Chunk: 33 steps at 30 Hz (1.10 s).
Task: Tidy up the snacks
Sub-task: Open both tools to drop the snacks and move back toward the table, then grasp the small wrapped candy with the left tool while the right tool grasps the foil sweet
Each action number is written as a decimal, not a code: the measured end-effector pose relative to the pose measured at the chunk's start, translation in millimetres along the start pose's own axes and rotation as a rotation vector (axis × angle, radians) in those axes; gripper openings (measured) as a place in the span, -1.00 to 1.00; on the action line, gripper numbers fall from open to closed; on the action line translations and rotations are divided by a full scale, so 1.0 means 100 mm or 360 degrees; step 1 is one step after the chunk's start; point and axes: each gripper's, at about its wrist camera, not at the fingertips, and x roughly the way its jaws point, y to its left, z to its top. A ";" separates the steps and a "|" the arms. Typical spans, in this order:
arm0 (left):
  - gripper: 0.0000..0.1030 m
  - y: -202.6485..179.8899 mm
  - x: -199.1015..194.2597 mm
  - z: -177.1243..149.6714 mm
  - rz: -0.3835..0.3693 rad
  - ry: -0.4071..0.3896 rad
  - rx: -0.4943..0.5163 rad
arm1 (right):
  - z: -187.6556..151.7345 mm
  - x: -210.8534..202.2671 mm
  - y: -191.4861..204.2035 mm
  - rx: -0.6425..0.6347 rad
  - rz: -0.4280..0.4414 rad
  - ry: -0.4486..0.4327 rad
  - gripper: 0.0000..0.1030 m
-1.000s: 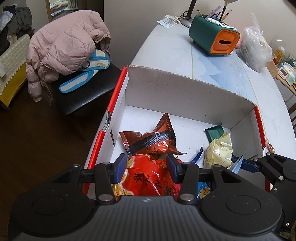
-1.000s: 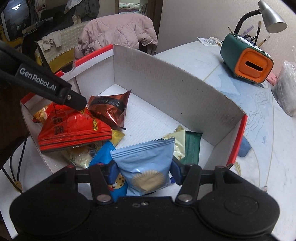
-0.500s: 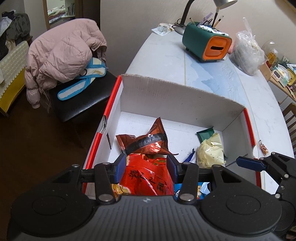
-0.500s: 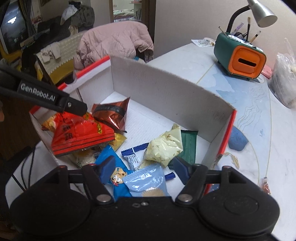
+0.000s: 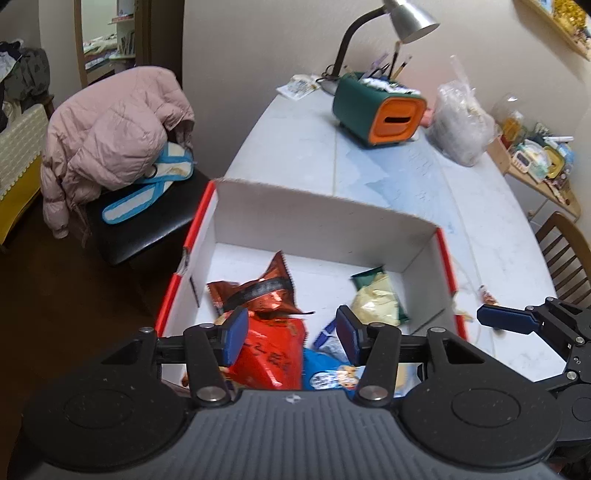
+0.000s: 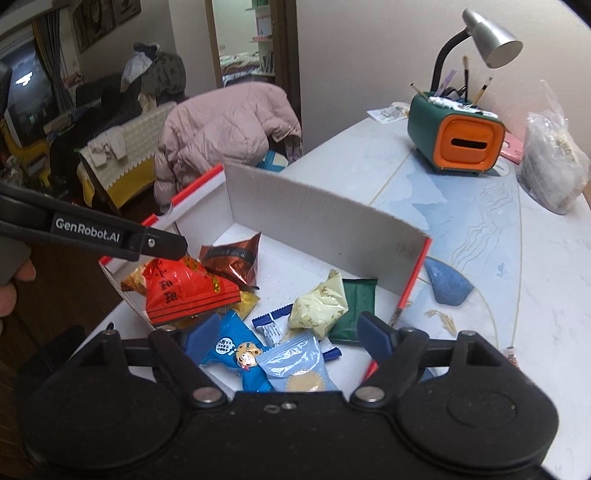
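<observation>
A white cardboard box with red rims holds several snack packets. My left gripper hovers over its near left corner, jaws opening. The red bag lies between them, and the right pad stands clear of it. Behind it is a brown foil packet. My right gripper is over the near right part of the box, jaws opening wide. A light blue packet lies loose below it beside a blue cartoon packet. A pale yellow packet and a green one lie further in.
On the pale table beyond the box stand a green and orange pen holder, a desk lamp and a clear plastic bag. A small wrapper lies right of the box. A black chair with a pink jacket stands left.
My right gripper opened and let go of the light blue packet, which dropped into the box. Both grippers rose. The left jaws widened off the red bag.
</observation>
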 end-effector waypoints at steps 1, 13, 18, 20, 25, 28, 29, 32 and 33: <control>0.03 -0.04 -0.03 -0.01 -0.0006 -0.0014 0.0010 | -0.01 -0.04 -0.01 0.0005 -0.0003 -0.0013 0.64; 0.32 -0.71 -0.25 -0.07 -0.0159 -0.0133 0.0164 | -0.23 -0.56 -0.38 0.0069 -0.0073 -0.0146 0.81; 0.41 -1.04 -0.22 -0.08 -0.0233 -0.0137 0.0200 | -0.38 -0.74 -0.64 0.0113 -0.0119 -0.0175 0.83; 0.41 -1.16 -0.20 -0.09 -0.0253 -0.0144 0.0205 | -0.45 -0.80 -0.76 0.0134 -0.0136 -0.0188 0.87; 0.45 -1.50 -0.11 -0.11 -0.0314 -0.0125 0.0215 | -0.61 -0.94 -1.05 0.0186 -0.0172 -0.0227 0.99; 0.51 -1.68 -0.03 -0.11 -0.0343 -0.0109 0.0194 | -0.71 -0.99 -1.21 0.0183 -0.0223 -0.0229 0.99; 0.56 -1.75 0.00 -0.12 -0.0355 -0.0100 0.0188 | -0.74 -1.00 -1.26 0.0185 -0.0235 -0.0226 1.00; 0.57 -1.92 0.13 -0.12 -0.0364 -0.0063 0.0172 | -0.85 -0.99 -1.44 0.0197 -0.0263 -0.0199 1.00; 0.57 -1.99 0.18 -0.12 -0.0363 -0.0048 0.0168 | -0.89 -0.98 -1.50 0.0192 -0.0273 -0.0188 1.00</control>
